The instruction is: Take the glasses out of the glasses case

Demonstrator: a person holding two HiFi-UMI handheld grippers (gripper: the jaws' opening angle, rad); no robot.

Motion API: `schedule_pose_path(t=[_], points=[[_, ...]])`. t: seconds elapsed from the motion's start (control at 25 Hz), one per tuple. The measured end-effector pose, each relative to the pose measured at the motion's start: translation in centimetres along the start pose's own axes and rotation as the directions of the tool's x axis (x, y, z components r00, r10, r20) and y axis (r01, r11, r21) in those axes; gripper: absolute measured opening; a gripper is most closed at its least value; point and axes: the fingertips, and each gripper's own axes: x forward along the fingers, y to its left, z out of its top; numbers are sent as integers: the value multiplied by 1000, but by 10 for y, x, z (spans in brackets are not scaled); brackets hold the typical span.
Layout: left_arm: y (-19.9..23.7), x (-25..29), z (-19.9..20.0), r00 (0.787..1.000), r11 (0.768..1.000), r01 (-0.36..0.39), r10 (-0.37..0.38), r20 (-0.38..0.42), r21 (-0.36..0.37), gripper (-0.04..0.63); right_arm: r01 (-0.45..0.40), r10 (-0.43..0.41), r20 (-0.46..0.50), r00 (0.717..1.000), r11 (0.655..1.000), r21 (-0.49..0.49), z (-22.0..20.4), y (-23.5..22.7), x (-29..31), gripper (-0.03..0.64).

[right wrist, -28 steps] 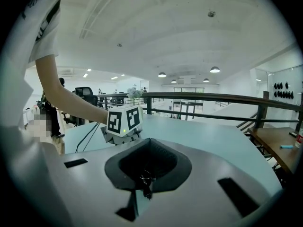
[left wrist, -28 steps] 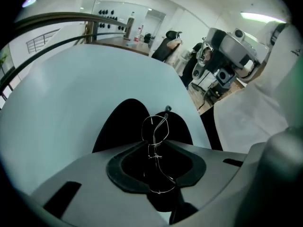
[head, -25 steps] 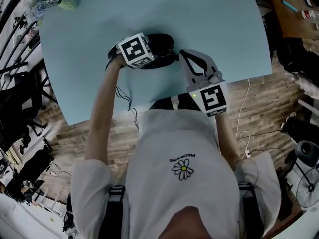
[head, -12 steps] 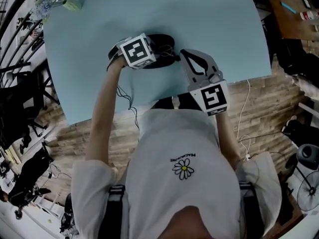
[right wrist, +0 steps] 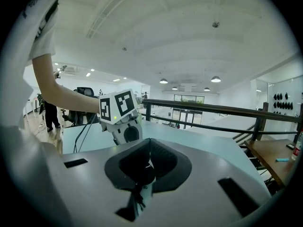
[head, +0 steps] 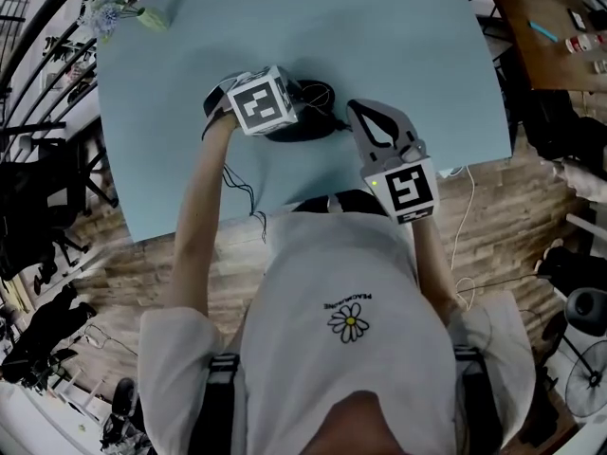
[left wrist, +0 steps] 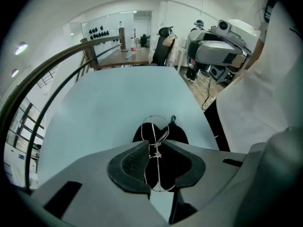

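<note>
Left gripper view: the left gripper (left wrist: pixel 154 144) is seen closed to its tips on thin wire glasses (left wrist: pixel 155 154), which are shown over the black case (left wrist: pixel 177 133) lying on the blue table (left wrist: pixel 109 103). In the head view, the case is found at 3 o'clock of the left gripper, and the right gripper (head: pixel 353 110) is placed at 4 o'clock of the case. Its jaws are closed on a small dark piece (right wrist: pixel 140 171), whose kind cannot be told.

Black glasses case (head: pixel 305 131), pale-blue table (head: pixel 379 36)
</note>
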Motion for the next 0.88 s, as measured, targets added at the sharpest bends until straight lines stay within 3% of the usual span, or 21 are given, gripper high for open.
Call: schedule_pose_path(t=[0.36, 0.6, 0.72, 0.8, 0.88], points=[[19, -55, 23, 987, 986, -158, 156, 40, 44, 91, 12, -11, 50, 999, 999, -32, 23, -8, 2, 9], [32, -101, 42, 952, 951, -299, 292, 89, 79, 92, 18, -12, 92, 996, 998, -65, 42, -11, 5, 9], [43, -132, 54, 903, 905, -418, 404, 148, 84, 92, 29, -15, 126, 992, 994, -103, 54, -15, 7, 9], [53, -155, 62, 848, 857, -511, 491, 201, 64, 92, 37, -16, 148, 989, 989, -141, 62, -18, 9, 9], [61, -179, 69, 778, 799, -600, 575, 253, 29, 92, 52, -26, 156, 987, 986, -160, 69, -21, 11, 9]])
